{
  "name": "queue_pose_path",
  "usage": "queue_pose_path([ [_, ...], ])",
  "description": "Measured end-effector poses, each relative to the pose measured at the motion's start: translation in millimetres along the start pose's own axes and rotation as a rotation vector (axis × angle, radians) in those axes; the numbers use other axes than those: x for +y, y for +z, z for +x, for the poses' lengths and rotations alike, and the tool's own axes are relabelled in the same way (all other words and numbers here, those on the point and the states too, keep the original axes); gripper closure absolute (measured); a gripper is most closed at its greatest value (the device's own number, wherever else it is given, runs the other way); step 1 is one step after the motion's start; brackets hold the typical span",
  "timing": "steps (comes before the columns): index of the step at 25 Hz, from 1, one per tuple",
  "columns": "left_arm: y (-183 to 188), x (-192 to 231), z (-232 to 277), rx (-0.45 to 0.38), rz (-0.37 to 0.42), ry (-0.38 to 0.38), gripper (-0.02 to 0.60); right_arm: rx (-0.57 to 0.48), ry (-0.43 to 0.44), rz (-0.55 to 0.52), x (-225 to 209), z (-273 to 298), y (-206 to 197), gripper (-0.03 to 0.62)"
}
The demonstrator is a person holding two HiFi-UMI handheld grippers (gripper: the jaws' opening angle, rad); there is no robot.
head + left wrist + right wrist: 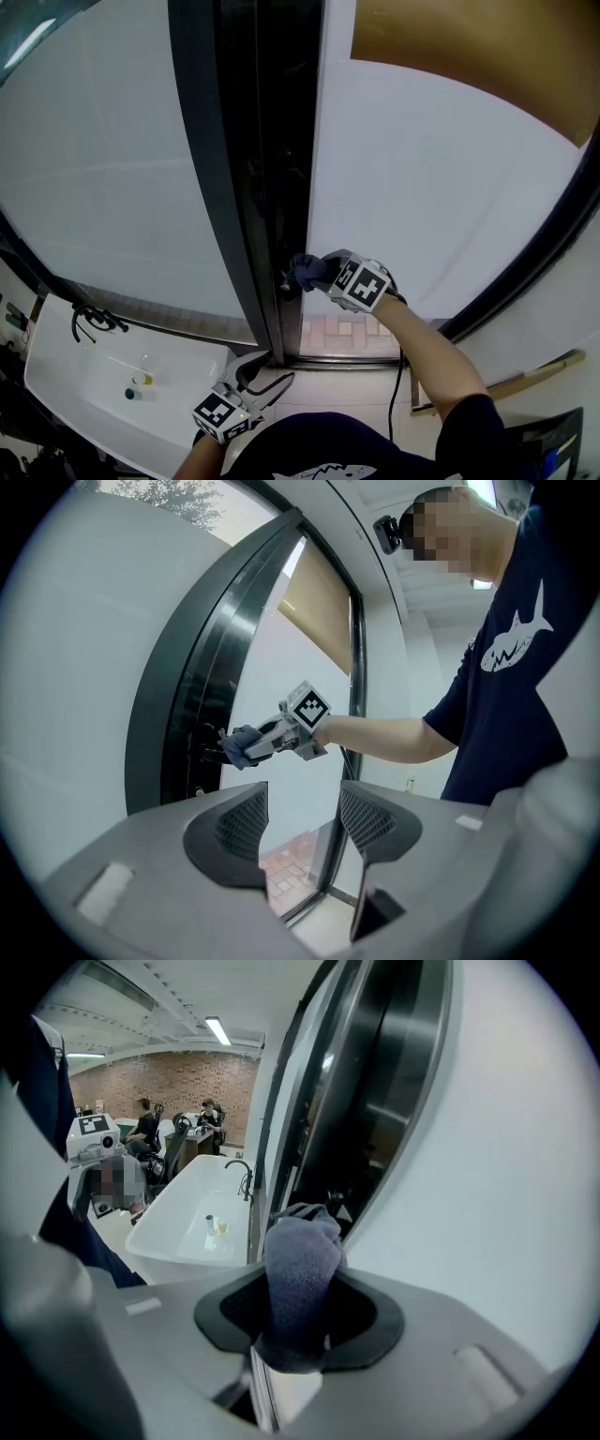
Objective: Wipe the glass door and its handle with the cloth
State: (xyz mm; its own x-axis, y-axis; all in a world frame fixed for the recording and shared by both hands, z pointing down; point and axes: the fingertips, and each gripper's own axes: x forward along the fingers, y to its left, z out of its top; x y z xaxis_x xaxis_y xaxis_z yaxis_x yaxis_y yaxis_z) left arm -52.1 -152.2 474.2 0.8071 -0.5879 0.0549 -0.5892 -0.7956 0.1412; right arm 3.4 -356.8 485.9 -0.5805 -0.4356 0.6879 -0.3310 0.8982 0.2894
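back: red brick wall point(173, 1077) | ceiling: strip light point(217, 1030) lit | left: white basin point(66, 375), black tap point(94, 321) | window: tan blind point(469, 47)

Soft daylight came through the glass door point(441, 178) and washed its panes almost white in all 3 views, with no hard shadows. The door frame point(253, 187) went near black, showing little detail. A ceiling strip light point(217, 1030) lit the room behind. Wide-angle lenses bowed the frame into curves, and both gripper views darkened at the corners. The cloth point(300, 1279) looked fairly sharp, while the left gripper point(302, 808), close to its lens, looked soft.
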Motion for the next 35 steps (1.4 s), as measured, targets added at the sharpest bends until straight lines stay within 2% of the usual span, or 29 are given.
queue_pose_path([
  [5,-1.5,-1.5,-1.4,-0.011,0.000,0.016,0.344,0.064,-0.016,-0.004,-8.7,-18.1,-26.3,0.448],
  [8,-1.1,-1.2,-4.9,-0.003,0.000,0.024,0.344,0.147,-0.092,-0.059,-22.9,-35.5,-40.6,0.448],
  [10,-4.4,1.3,-8.5,-0.007,-0.001,0.032,0.344,0.127,-0.120,-0.049,-32.5,-46.8,-38.1,0.450],
  [14,-6.3,4.8,-11.7,0.007,-0.009,0.051,0.344,-0.094,-0.008,0.112,-30.0,-52.1,10.2,0.450],
  [17,-5.2,3.2,-8.7,-0.002,-0.004,0.038,0.344,-0.153,0.034,0.109,-19.0,-34.1,43.0,0.450],
  [20,-3.4,0.4,-5.6,-0.012,-0.002,0.026,0.344,-0.123,0.049,0.073,-7.1,-1.4,57.0,0.449],
  [22,-0.5,-1.3,-5.6,-0.006,0.000,0.027,0.344,-0.055,0.050,0.048,-0.8,20.4,51.1,0.450],
  [24,-2.7,-1.4,-7.5,0.001,-0.006,0.030,0.344,-0.015,0.069,0.072,2.7,31.6,43.2,0.450],
  [29,-13.3,3.8,-9.5,0.007,-0.020,0.034,0.344,0.018,0.157,0.149,0.0,26.0,29.2,0.450],
  [35,-10.4,-0.4,-5.7,0.005,-0.023,0.019,0.344,0.068,0.183,0.159,-5.9,5.1,2.4,0.450],
])
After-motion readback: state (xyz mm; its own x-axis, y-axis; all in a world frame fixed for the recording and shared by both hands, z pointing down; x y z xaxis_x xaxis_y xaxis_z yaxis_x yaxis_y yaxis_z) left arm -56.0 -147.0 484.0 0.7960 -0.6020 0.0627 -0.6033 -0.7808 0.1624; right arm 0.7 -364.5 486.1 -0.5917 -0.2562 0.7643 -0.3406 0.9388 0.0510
